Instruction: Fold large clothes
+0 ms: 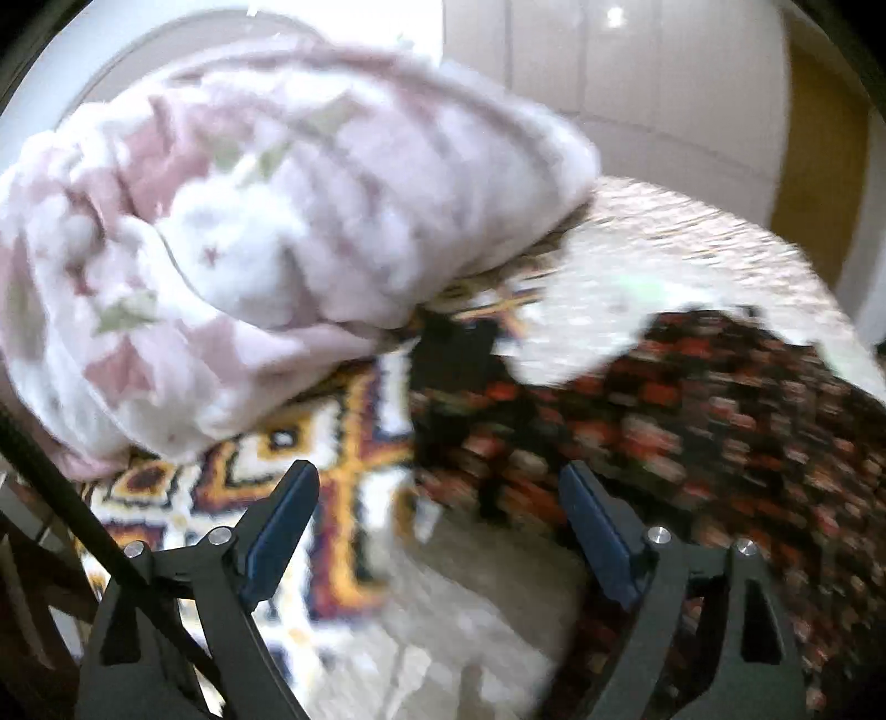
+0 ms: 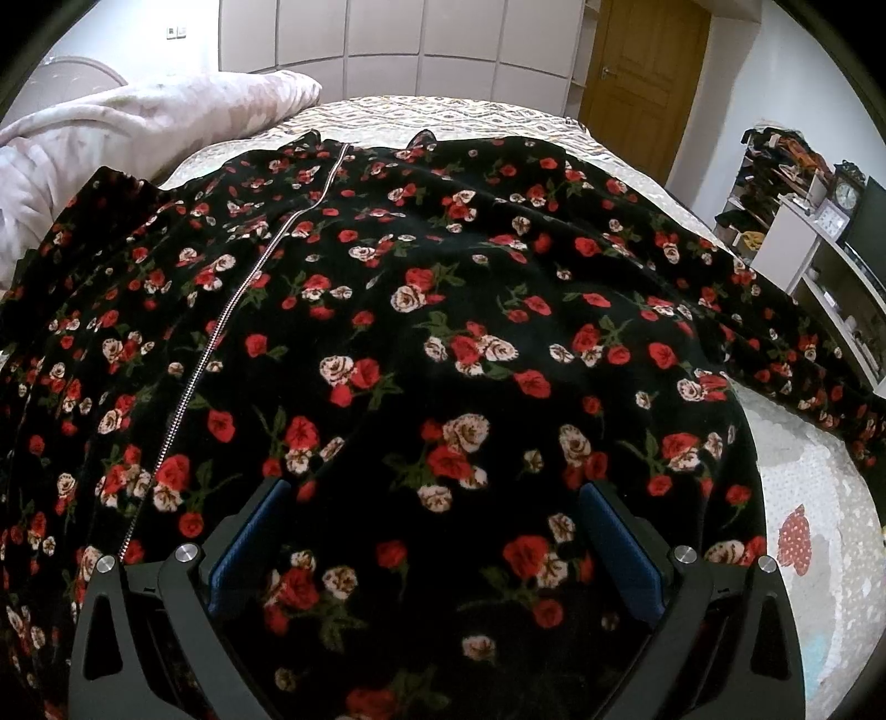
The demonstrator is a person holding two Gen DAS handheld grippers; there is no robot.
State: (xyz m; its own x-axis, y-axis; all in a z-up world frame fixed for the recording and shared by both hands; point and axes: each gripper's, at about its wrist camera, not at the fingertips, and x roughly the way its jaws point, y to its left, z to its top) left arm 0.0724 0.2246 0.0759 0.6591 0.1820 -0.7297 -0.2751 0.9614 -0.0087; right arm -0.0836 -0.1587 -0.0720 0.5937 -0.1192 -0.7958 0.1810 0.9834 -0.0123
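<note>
A large black garment with red and white roses (image 2: 443, 332) lies spread flat on the bed, a silver zipper (image 2: 221, 327) running down its left part and one sleeve (image 2: 803, 354) stretched out to the right. My right gripper (image 2: 437, 498) is open and empty, just above the garment's near part. The left wrist view is blurred; there the garment (image 1: 692, 421) lies to the right. My left gripper (image 1: 437, 487) is open and empty, over the garment's edge and a patterned cloth (image 1: 277, 482).
A pink and white quilt (image 1: 249, 221) is bundled at the bed's left; it also shows in the right wrist view (image 2: 111, 138). The cream bedspread (image 2: 819, 498) lies under everything. White shelves (image 2: 814, 249) stand to the right, wardrobe doors (image 2: 387, 44) and a wooden door (image 2: 642, 72) behind.
</note>
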